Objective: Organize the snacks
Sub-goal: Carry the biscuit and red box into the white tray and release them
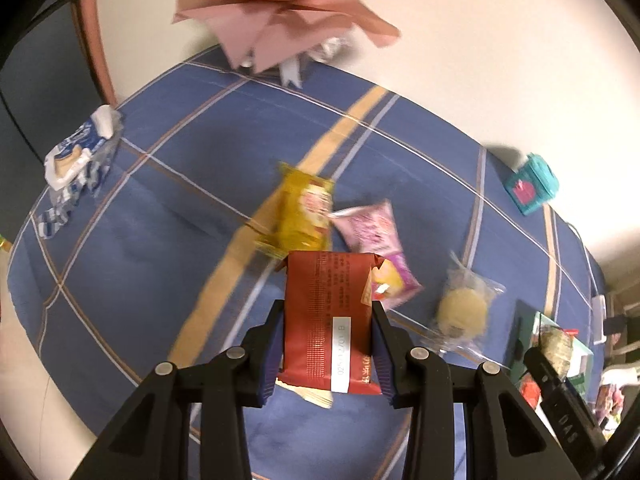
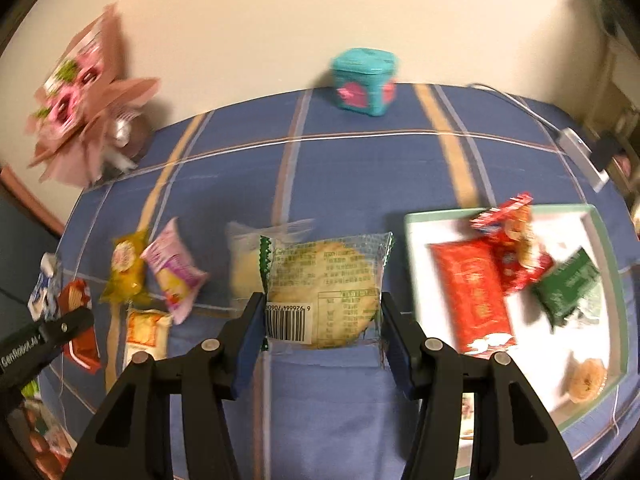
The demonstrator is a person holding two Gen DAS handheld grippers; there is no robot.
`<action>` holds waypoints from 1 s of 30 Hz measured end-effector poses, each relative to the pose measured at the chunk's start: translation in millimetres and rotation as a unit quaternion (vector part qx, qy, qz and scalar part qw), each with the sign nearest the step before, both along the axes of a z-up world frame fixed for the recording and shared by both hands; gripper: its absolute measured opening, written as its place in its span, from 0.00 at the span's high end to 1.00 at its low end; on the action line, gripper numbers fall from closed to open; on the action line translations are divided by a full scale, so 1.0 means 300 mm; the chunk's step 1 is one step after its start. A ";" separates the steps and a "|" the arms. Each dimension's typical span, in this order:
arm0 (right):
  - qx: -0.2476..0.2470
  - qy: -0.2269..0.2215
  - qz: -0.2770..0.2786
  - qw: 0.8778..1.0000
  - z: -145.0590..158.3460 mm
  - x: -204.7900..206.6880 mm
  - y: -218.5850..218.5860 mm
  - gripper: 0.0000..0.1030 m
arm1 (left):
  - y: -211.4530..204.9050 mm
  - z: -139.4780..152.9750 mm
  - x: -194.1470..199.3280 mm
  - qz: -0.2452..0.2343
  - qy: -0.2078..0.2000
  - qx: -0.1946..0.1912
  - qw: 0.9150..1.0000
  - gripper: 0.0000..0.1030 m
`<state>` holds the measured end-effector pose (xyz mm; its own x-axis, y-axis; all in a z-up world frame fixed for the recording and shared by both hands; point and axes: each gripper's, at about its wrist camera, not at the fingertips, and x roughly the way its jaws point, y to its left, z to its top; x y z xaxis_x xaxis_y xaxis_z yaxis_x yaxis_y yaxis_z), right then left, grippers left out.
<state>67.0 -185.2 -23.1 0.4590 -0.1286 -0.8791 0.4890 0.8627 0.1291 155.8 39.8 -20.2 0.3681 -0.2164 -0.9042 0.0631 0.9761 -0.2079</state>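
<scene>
Left claw [image 1: 328, 316] pinching red snack packet [image 1: 326, 312]; right claw [image 2: 322, 312] pinching clear-wrapped cracker [image 2: 324, 292] — beside tray [image 2: 416, 264]

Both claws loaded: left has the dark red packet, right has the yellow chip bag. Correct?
Not quite. The left claw does hold the dark red packet, but the right claw grips a clear-wrapped round cracker, per the right wrist view; the yellow chip bag lies on the tablecloth.

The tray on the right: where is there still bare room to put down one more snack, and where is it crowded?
On the tray, a bare white strip runs along the near-left edge beside the long red packet, and another patch lies between the green packet and the round cracker. The far middle is crowded: the small red packet overlaps its neighbours.
</scene>
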 end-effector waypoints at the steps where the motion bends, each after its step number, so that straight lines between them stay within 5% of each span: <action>1: 0.002 0.000 -0.005 1.000 0.003 -0.009 -0.015 0.45 | -0.025 0.003 -0.008 -0.006 0.000 0.000 1.000 0.59; 13: 0.003 -0.012 -0.083 0.996 0.070 -0.189 -0.297 0.45 | -0.289 0.038 -0.120 -0.074 -0.013 0.009 0.997 0.59; 30: 0.011 -0.022 -0.172 0.985 0.092 -0.462 -0.622 0.45 | -0.661 0.028 -0.308 -0.187 -0.019 0.037 0.982 0.59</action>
